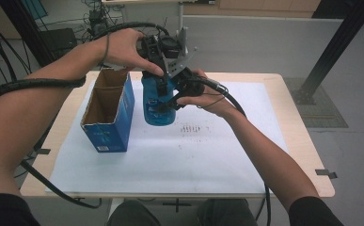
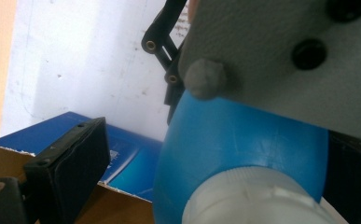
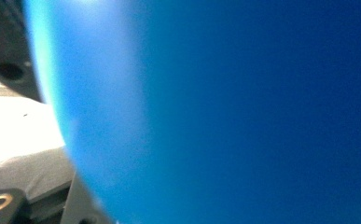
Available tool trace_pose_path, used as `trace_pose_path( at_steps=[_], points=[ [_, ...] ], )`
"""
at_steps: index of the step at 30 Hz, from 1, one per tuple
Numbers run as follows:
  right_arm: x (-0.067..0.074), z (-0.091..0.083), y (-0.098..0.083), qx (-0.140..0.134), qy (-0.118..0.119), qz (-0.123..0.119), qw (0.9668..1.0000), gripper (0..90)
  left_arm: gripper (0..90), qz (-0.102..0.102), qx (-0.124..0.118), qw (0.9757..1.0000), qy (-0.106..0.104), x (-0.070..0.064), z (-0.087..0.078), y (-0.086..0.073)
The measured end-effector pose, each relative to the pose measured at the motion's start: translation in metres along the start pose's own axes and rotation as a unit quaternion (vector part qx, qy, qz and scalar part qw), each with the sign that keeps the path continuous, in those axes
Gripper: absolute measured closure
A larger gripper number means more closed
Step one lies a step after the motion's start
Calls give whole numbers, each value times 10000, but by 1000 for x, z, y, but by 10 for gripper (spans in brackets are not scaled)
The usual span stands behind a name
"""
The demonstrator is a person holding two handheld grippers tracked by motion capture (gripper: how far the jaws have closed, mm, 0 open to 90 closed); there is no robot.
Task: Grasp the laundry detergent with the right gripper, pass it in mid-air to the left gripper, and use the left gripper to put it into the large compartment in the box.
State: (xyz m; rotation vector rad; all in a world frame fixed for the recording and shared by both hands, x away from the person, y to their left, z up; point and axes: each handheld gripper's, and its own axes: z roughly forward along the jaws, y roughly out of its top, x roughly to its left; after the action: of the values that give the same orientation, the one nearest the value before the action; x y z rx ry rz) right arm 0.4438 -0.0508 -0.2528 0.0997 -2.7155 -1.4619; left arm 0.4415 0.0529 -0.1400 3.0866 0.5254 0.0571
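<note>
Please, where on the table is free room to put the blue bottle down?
The white sheet is bare in front of the blue bottle and to its right, up to the table edge. It is crowded at the back left: the open box stands beside the bottle.

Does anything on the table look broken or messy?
The open blue box has a ragged, torn top edge. The white paper sheet has small dark specks beside the blue bottle. Nothing is spilled.

open blue carton point(image 1: 108, 113) | white sheet point(image 1: 189, 160) | wooden table point(image 1: 295, 122)
</note>
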Motion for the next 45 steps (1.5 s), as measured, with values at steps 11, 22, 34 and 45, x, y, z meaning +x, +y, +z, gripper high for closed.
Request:
trace_pose_path(
  at_steps=[11, 22, 34, 45],
  points=[
    [0, -1, 0, -34, -43, -53, 10000, 436, 46, 21, 25, 10000, 25, -1, 0, 0],
    [1, -2, 1, -62, -49, -71, 9999, 436, 47, 42, 18, 10000, 7, -3, -1, 0],
    [1, 0, 1, -59, -54, -99, 9999, 436, 48, 37, 9, 10000, 7, -3, 0, -2],
    [-1, 0, 1, -79, -98, -101, 9999, 436, 56, 58, -16, 10000, 1, -3, 0, -2]
  ],
)
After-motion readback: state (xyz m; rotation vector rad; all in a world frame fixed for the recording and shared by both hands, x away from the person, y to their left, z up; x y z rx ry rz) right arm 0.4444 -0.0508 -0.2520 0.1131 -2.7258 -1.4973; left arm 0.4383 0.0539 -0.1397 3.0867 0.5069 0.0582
